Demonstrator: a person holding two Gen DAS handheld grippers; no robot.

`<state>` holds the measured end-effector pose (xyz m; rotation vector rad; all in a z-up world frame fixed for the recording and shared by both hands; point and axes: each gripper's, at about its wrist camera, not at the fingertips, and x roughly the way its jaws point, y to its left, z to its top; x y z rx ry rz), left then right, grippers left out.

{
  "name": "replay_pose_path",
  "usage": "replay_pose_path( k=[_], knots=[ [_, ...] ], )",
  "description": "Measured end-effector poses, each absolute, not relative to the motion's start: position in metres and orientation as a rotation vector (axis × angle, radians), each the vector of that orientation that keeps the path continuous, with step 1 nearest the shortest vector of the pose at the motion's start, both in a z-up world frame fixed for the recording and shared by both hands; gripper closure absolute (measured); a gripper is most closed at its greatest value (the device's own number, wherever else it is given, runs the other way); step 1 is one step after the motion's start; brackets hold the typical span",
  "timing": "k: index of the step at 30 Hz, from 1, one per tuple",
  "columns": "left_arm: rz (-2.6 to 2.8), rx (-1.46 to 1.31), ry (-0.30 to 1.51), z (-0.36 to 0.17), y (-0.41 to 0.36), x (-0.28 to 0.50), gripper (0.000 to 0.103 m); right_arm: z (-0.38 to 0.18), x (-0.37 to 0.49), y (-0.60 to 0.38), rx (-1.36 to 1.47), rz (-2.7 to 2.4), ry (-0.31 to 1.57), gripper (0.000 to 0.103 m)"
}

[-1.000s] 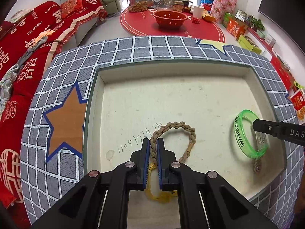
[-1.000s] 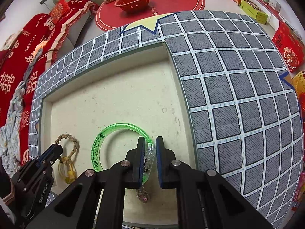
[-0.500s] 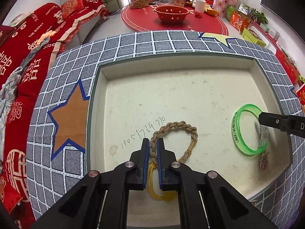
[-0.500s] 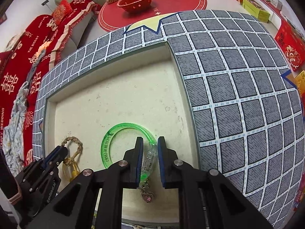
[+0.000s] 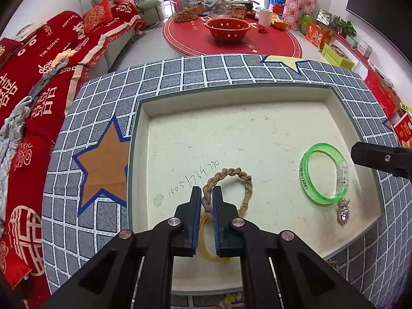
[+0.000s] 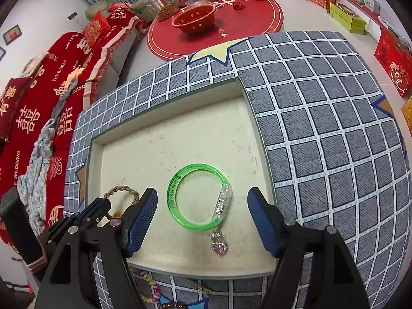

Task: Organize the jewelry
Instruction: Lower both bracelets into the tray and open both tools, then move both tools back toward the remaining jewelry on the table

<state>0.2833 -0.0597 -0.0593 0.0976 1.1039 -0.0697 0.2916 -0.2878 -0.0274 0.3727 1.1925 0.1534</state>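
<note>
Evidently, the right gripper (image 6: 202,216) is opening to leave the translucent green plastic bangle (image 6: 198,197) flat in the shallow cream tray (image 6: 164,118), while the left gripper (image 5: 206,203) is clenching the braided tan rope bracelet (image 5: 226,180) beside it.

Two grippers, the left (image 5: 206,198) and the right (image 6: 202,200), work over one tray (image 5: 231,95) holding two bracelets, one braided (image 5: 231,177) and one green (image 6: 198,195), with one heart charm (image 6: 219,247), beside one orange star (image 5: 103,164) and one red bowl (image 5: 228,27).
</note>
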Motion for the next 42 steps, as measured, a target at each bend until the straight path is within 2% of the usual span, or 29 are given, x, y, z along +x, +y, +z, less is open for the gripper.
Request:
replay_pose_path(
  k=[2, 3, 4, 5, 16, 17, 22, 27, 42],
  knots=[
    [-0.072, 0.095, 1.099, -0.057, -0.058, 0.281, 0.082, -0.023, 0.287, -0.286, 0.379, 0.159, 1.185, 0.027],
    [-0.073, 0.094, 1.098, -0.056, -0.057, 0.279, 0.075, -0.021, 0.285, -0.287, 0.384, 0.162, 1.181, 0.027],
    [-0.074, 0.091, 1.098, -0.055, -0.056, 0.277, 0.056, -0.02, 0.283, -0.286, 0.388, 0.163, 1.178, 0.026],
    [-0.068, 0.084, 1.097, -0.053, -0.054, 0.275, 0.0, -0.018, 0.28, -0.286, 0.395, 0.166, 1.174, 0.02],
    [-0.02, 0.092, 0.993, -0.026, -0.036, 0.231, 0.0, 0.003, 0.231, -0.285, 0.476, 0.168, 1.103, 0.014],
    [-0.021, 0.092, 0.996, -0.025, -0.034, 0.226, 0.0, 0.006, 0.224, -0.285, 0.477, 0.156, 1.089, 0.001],
    [-0.065, 0.098, 1.034, -0.026, -0.03, 0.196, 0.0, 0.023, 0.188, -0.285, 0.436, 0.117, 0.977, 0.0],
    [-0.096, 0.1, 1.062, -0.031, -0.031, 0.162, 0.0, 0.032, 0.153, -0.285, 0.399, 0.094, 0.944, 0.0],
    [-0.171, 0.086, 1.149, -0.058, -0.037, 0.094, 0.0, -0.009, 0.074, -0.298, 0.412, 0.023, 1.17, 0.0]
  ],
)
